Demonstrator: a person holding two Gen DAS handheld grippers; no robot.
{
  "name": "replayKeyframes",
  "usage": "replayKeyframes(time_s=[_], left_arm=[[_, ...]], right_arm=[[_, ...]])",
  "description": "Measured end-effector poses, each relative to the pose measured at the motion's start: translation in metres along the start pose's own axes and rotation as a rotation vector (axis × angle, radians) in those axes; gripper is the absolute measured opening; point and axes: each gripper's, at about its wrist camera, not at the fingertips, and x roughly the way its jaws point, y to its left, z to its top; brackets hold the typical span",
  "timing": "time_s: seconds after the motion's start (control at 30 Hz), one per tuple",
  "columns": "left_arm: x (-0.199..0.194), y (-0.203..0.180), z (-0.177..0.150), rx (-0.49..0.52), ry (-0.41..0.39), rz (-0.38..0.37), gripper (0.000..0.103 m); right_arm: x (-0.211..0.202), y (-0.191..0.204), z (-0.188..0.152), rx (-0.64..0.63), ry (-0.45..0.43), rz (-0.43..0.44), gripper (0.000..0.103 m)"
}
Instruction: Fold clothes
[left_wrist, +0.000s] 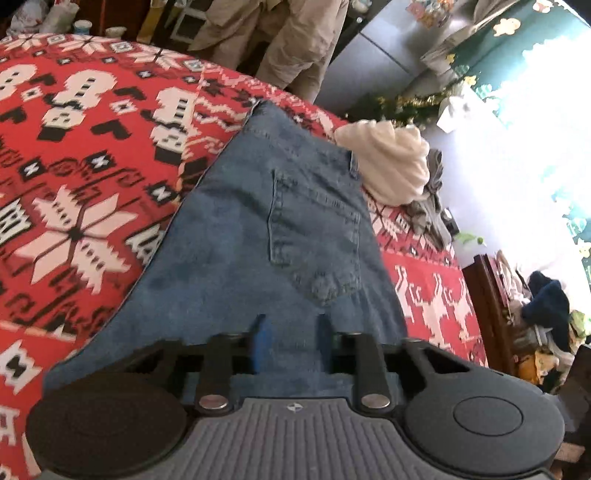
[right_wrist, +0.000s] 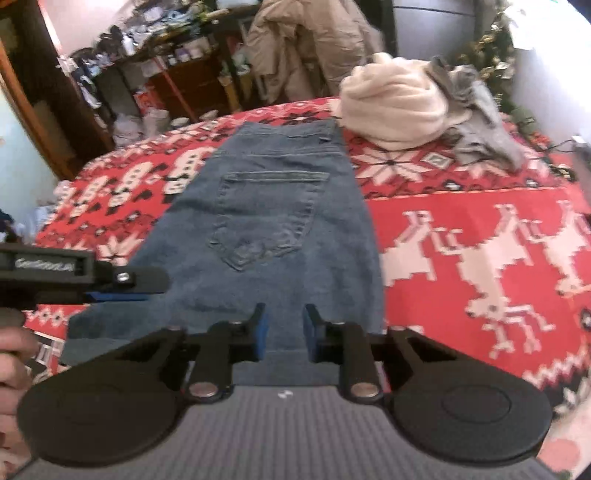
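The left gripper (left_wrist: 291, 341) and right gripper (right_wrist: 283, 332) both have their jaws apart. The left gripper reaches in sideways left of the right gripper. A hand (right_wrist: 13, 363) shows beneath it.

Both wrist cameras sit low and close over the near end of the jeans (left_wrist: 258, 236), looking along them toward 12 o'clock. The left view tilts; the right is level. Both share the jeans, red blanket (right_wrist: 461, 221) and cream bundle (right_wrist: 395, 107).

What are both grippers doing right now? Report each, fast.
Left gripper: open, fingers apart over the near end of the jeans, gripping nothing.
Right gripper: open, fingers apart over the same jeans, gripping nothing.
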Motion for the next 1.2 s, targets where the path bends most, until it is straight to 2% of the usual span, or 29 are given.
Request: replayKeyframes(time_s=[0.07,0.13,0.27,0.37,0.43,0.57,0.67,0.77,0.93,1.03,1.2], left_arm=[[0.008,-0.005,0.002,0.023,0.018,-0.019,0.005],[0.016,-0.01,0.001,0.046,0.028,-0.033,0.005],[0.033,-0.012,-0.003,0.067,0.054,0.008,0.005],[0.039,-0.008,-0.009,0.078,0.06,0.041,0.003],[0.04,-0.008,-0.011,0.094,0.064,0.056,0.003],[0.04,-0.012,-0.013,0.128,0.061,0.074,0.003],[0.04,-0.014,-0.014,0.142,0.056,0.082,0.003],[0.041,-0.012,-0.012,0.123,0.066,0.074,0.003],[0.041,-0.002,-0.008,0.056,0.086,0.034,0.003],[0.042,0.003,-0.007,0.025,0.092,0.016,0.003],[0.042,0.002,-0.008,0.032,0.087,0.016,0.003]], right_arm=[[0.009,0.006,0.003,-0.018,-0.002,0.018,0.016],[0.018,0.012,0.006,-0.036,-0.004,0.035,0.016],[0.036,0.024,0.013,-0.072,-0.007,0.069,0.016],[0.053,0.025,0.007,-0.098,0.014,0.034,0.016],[0.053,0.022,0.0,-0.122,-0.009,0.026,0.013],[0.042,0.022,-0.019,-0.22,-0.016,-0.029,0.013],[0.031,0.017,-0.023,-0.225,-0.016,-0.045,0.014],[0.025,0.014,-0.012,-0.204,-0.058,-0.063,0.016],[0.045,0.013,0.016,-0.204,-0.086,-0.106,0.017],[0.065,0.014,0.015,-0.246,-0.026,-0.165,0.016],[0.047,0.013,-0.011,-0.311,-0.05,-0.168,0.016]])
